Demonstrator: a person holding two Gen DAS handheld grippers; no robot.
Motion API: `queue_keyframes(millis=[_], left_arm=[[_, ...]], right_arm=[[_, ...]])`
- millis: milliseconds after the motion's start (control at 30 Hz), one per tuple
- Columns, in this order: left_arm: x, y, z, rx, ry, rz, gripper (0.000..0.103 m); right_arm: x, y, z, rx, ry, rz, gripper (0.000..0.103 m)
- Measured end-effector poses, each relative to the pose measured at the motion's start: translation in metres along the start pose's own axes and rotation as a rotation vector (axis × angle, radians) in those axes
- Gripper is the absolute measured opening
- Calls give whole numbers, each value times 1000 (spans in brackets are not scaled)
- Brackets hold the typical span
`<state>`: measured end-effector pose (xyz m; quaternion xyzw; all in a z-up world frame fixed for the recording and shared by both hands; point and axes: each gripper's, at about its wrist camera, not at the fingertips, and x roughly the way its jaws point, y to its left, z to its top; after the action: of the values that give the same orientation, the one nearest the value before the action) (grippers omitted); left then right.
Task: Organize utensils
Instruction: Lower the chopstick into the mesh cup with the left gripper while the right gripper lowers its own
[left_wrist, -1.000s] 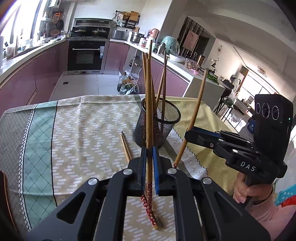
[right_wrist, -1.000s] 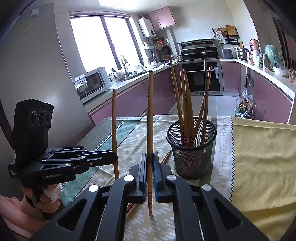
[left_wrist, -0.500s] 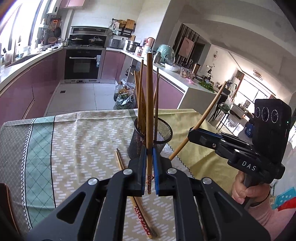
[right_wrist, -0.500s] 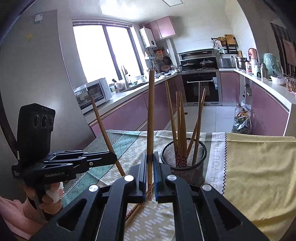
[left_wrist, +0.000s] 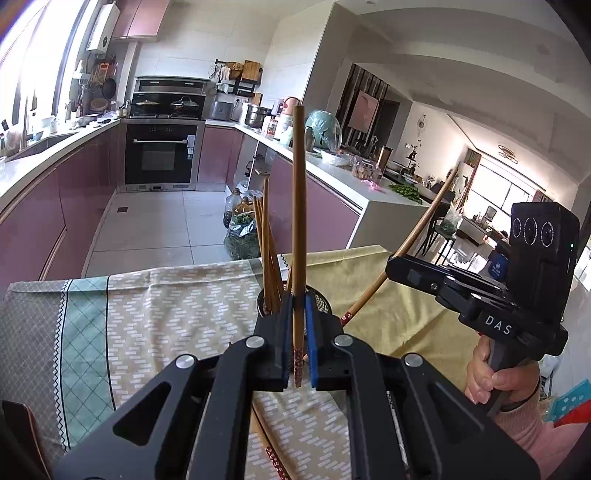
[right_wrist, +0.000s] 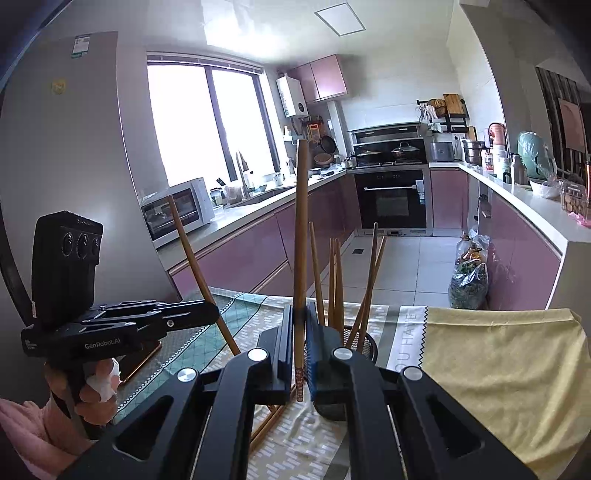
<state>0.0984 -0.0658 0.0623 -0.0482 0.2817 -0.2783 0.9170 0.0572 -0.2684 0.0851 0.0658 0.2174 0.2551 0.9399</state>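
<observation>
Left wrist view: left claw (left_wrist: 297, 325) hides most of mesh holder (left_wrist: 325, 301).

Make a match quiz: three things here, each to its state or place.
Things:
1. left hand-held gripper
2. mesh cup
3. loose chopsticks

States:
A. lying flat on the cloth
B. holds several chopsticks standing up
C. shut on one upright chopstick

Pairs: 1-C, 2-B, 3-A
</observation>
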Motion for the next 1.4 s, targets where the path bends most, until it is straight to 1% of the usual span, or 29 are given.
queue_keyframes(millis=[267, 567, 733, 1033, 1400], left_arm=[[-4, -9, 25, 19, -59, -4, 7], [2, -16, 35, 33, -81, -2, 7], [13, -18, 35, 40, -57, 22, 7], [43, -17, 33, 55, 26, 48, 7], [57, -10, 24, 79, 82, 60, 7]], right_arm=[[-1, -3, 18, -29, -31, -17, 6], [9, -11, 24, -30, -37, -31, 6], [19, -14, 24, -32, -21, -43, 6], [35, -19, 16, -22, 26, -53, 6], [51, -23, 9, -12, 77, -56, 6]])
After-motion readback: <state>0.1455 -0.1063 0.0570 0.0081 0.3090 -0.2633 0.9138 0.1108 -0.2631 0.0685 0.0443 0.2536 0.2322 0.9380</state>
